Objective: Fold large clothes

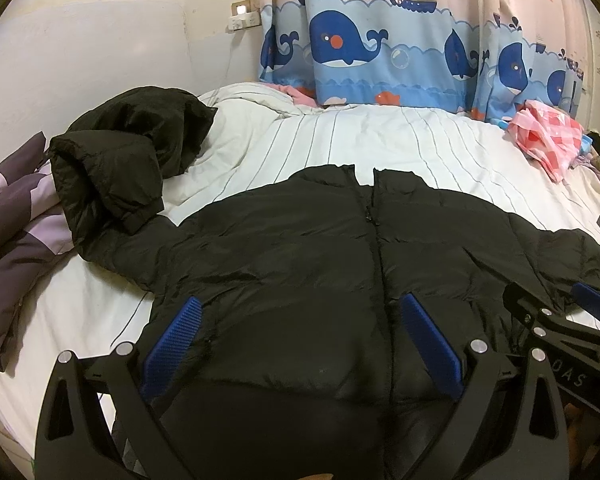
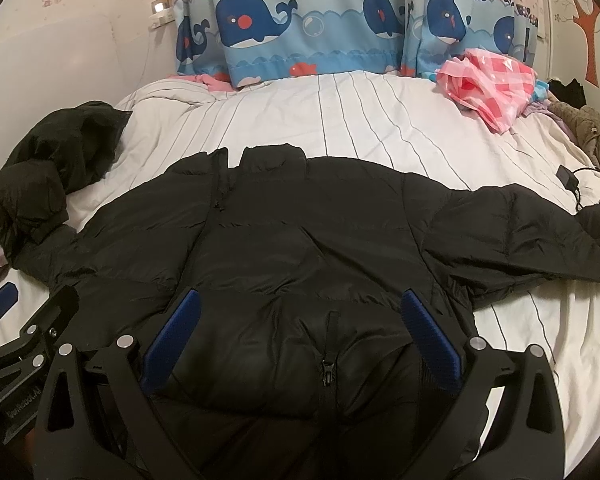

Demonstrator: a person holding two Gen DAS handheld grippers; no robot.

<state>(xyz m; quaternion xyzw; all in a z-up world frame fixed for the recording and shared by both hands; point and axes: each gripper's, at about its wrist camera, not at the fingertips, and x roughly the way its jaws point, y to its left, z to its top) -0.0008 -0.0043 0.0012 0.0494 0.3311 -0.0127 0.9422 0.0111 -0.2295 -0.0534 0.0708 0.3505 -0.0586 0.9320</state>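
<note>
A black puffer jacket [image 1: 300, 248] lies spread front-up on the bed [image 1: 340, 140], which is covered by a white quilt with thin dark stripes. The jacket's collar points toward the whale-print curtain [image 1: 380, 40] at the far side, and its hem is nearest the cameras. Its zipper [image 2: 327, 368] runs down the middle, with the pull visible low on the front in the right wrist view. One sleeve reaches out toward the bed's right side [image 2: 520, 232]; on the other side a second dark garment [image 1: 128, 152] lies bunched in a heap, touching the jacket's other sleeve. The left tool [image 1: 300, 344] hovers over the lower front of the jacket with its blue-padded fingers [image 1: 172, 340] spread wide — nothing is held between them. The right tool [image 2: 300, 340] sits just beside it over the hem, fingers [image 2: 430, 340] likewise wide apart and empty. Each tool shows at the edge of the other's view. A pink checked plastic bag [image 2: 488, 84] rests at the far right of the bed, well apart from the jacket, and a purple patterned pillow [image 1: 12, 232] lies at the left edge.
</note>
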